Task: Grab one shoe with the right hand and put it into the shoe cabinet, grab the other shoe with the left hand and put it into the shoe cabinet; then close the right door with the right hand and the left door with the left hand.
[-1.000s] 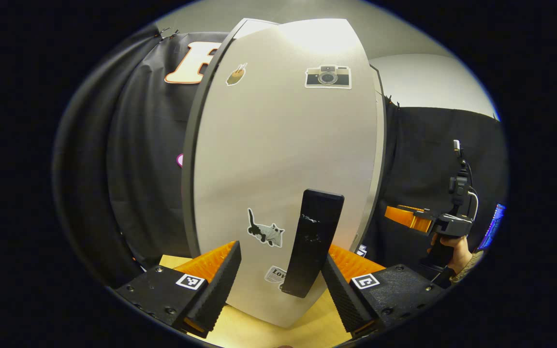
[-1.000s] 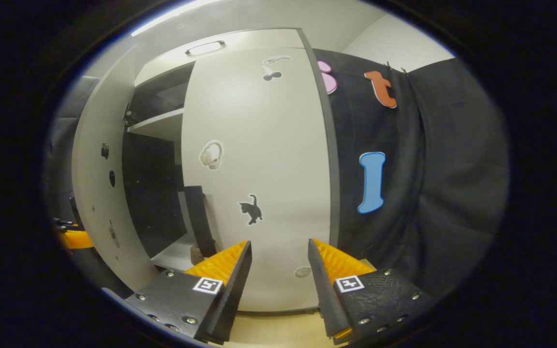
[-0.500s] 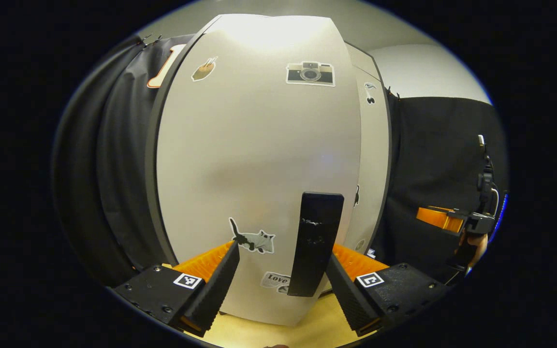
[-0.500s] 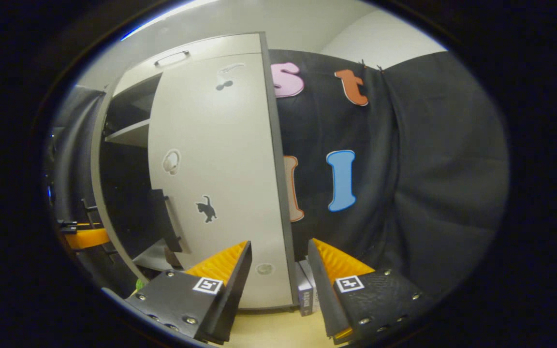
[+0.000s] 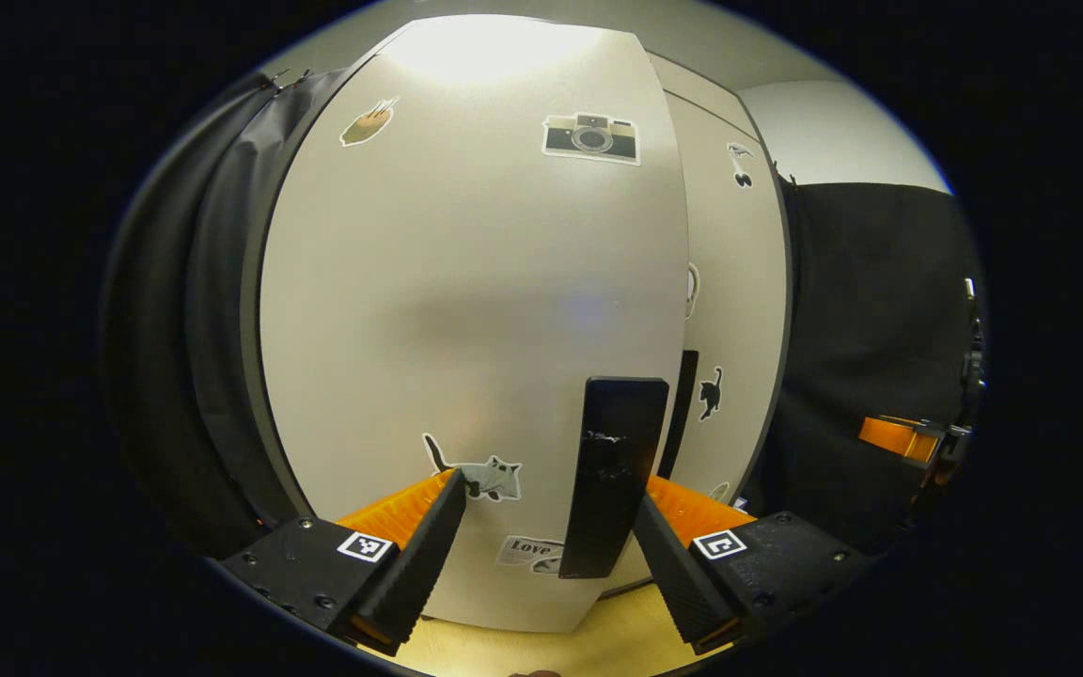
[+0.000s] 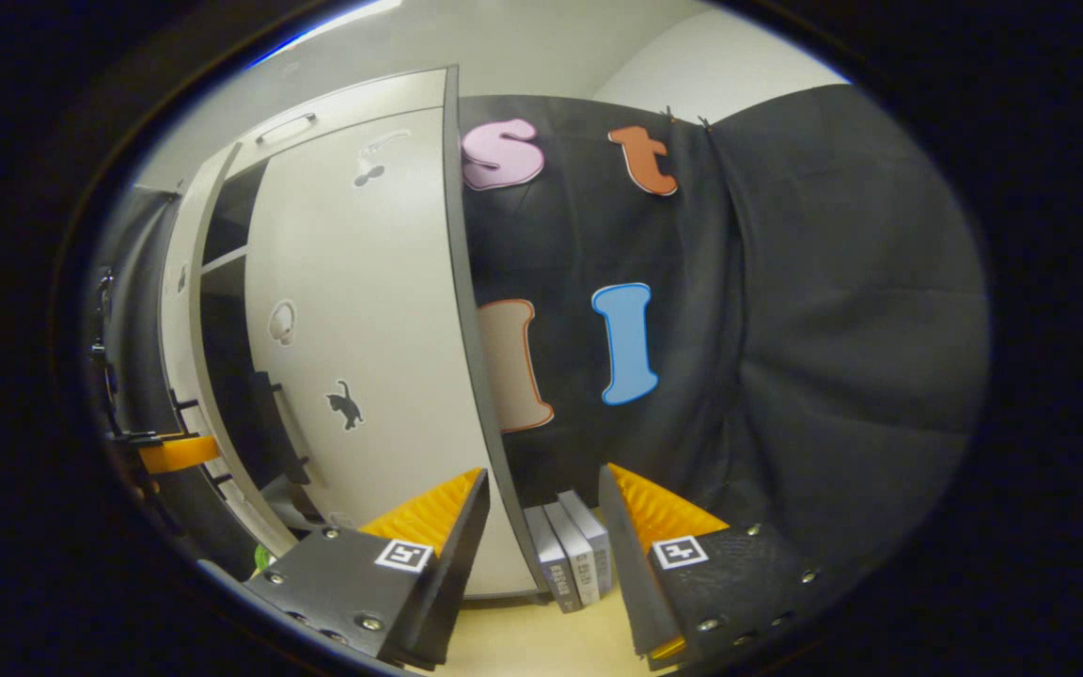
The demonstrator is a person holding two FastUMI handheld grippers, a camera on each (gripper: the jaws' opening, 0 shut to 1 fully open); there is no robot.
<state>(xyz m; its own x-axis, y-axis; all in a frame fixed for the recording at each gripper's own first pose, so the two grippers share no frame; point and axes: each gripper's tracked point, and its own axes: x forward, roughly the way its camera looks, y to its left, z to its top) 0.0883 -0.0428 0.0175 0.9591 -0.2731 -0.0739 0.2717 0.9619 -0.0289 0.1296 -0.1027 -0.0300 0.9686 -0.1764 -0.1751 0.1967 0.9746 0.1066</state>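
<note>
the left gripper [image 5: 546, 527] hangs open, empty, straight before the left door [image 5: 466, 310], whose upright handle [image 5: 615, 475] stands between its fingers. the door looks almost shut. the right gripper [image 6: 541, 527] is open too, lower centre.

Both views close on cabinet [image 5: 466, 310]

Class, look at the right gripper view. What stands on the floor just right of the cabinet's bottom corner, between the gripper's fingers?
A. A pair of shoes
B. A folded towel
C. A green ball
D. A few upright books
D. A few upright books stand side by side, spines facing out, beside the lower corner of the cabinet's right door, framed between the open fingers of the right gripper.
</note>
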